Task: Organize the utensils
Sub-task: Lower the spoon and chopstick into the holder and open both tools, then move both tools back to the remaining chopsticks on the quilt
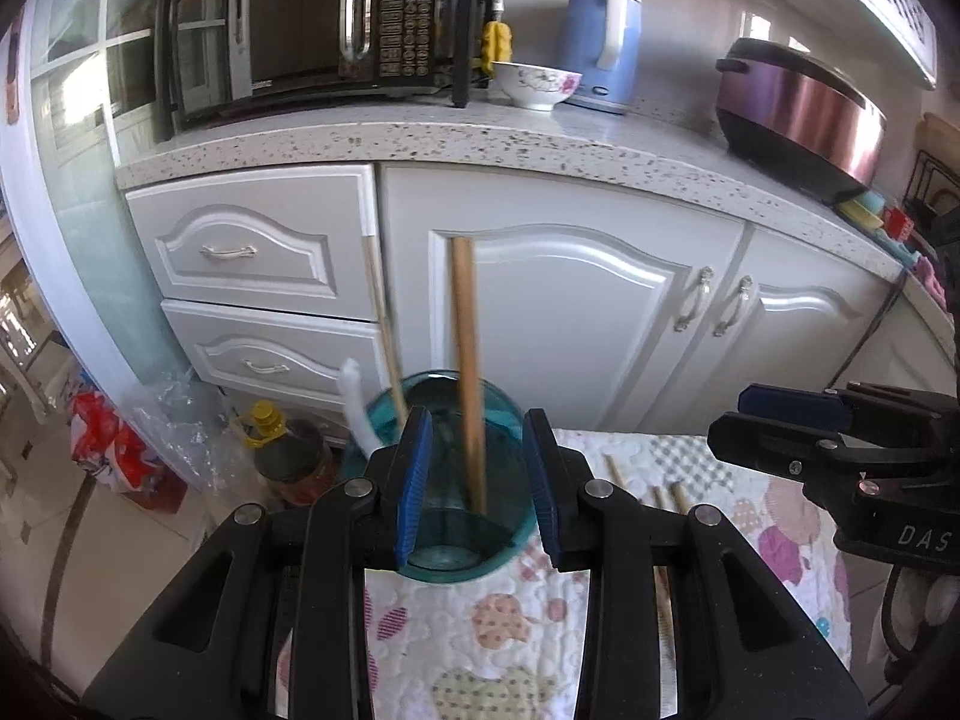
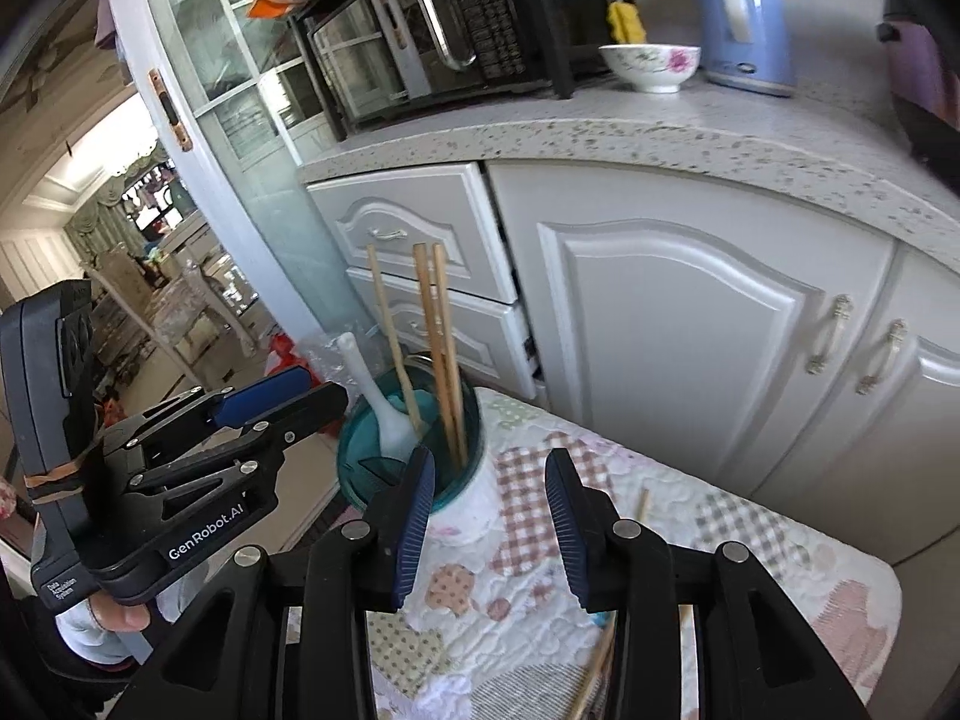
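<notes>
A teal glass cup (image 1: 447,546) (image 2: 468,480) stands at the left end of a quilted cloth. It holds wooden chopsticks (image 1: 468,372) (image 2: 441,354) and a white spoon (image 1: 359,414) (image 2: 375,396). My left gripper (image 1: 477,480) is open and empty, its jaws either side of the cup with one chopstick falling between them. My right gripper (image 2: 489,516) is open and empty, just right of the cup. Loose chopsticks (image 1: 672,498) (image 2: 642,504) lie on the cloth.
The quilted cloth (image 1: 492,630) (image 2: 750,552) covers a small table in front of white cabinets (image 1: 570,312). On the counter stand a microwave (image 1: 312,18), a flowered bowl (image 1: 537,84), a blue kettle (image 1: 600,48) and a rice cooker (image 1: 798,114). An oil bottle (image 1: 288,456) sits on the floor.
</notes>
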A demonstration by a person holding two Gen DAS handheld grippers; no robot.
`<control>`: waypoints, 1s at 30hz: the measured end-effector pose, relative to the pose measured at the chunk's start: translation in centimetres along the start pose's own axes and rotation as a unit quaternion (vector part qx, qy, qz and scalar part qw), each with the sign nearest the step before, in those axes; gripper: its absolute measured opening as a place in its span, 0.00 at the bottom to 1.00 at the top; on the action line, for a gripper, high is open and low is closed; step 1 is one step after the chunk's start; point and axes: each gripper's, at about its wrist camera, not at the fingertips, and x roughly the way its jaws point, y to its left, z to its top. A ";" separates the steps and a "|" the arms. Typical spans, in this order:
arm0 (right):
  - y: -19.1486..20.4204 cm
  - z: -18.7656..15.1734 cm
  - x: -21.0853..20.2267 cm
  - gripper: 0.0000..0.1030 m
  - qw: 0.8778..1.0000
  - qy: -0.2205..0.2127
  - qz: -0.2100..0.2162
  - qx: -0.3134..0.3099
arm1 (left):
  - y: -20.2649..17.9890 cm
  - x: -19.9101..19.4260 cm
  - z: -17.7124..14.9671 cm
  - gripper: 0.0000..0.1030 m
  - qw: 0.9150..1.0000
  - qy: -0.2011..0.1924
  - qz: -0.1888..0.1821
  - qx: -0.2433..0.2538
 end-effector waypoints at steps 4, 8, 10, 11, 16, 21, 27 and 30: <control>-0.8 -1.1 -1.7 0.38 1.000 -0.012 -0.029 0.005 | -1.8 -0.2 -0.2 0.30 1.000 0.002 -0.015 0.006; -1.8 -2.2 -3.2 0.39 0.998 -0.025 -0.058 0.017 | -3.6 -0.2 -0.5 0.30 0.999 0.007 -0.031 0.010; -2.2 -2.7 -3.6 0.39 0.997 -0.026 -0.066 0.022 | -4.5 0.0 -0.7 0.30 0.999 0.013 -0.042 0.011; -2.5 -3.0 -3.8 0.39 0.997 -0.026 -0.068 0.025 | -4.8 0.1 -0.8 0.30 0.999 0.015 -0.045 0.012; -4.0 -4.2 -4.6 0.40 0.995 -0.025 -0.088 0.041 | -6.8 0.6 -1.5 0.30 0.997 0.027 -0.067 0.017; -5.3 -5.5 -5.0 0.40 0.994 -0.020 -0.098 0.051 | -8.0 1.2 -2.1 0.30 0.996 0.041 -0.077 0.019; -7.0 -6.9 -4.3 0.40 0.993 0.000 -0.099 0.068 | -8.7 2.7 -3.0 0.30 0.994 0.063 -0.082 0.024; -8.6 -8.1 -2.9 0.40 0.992 0.023 -0.095 0.084 | -8.6 3.8 -3.7 0.30 0.993 0.083 -0.084 0.020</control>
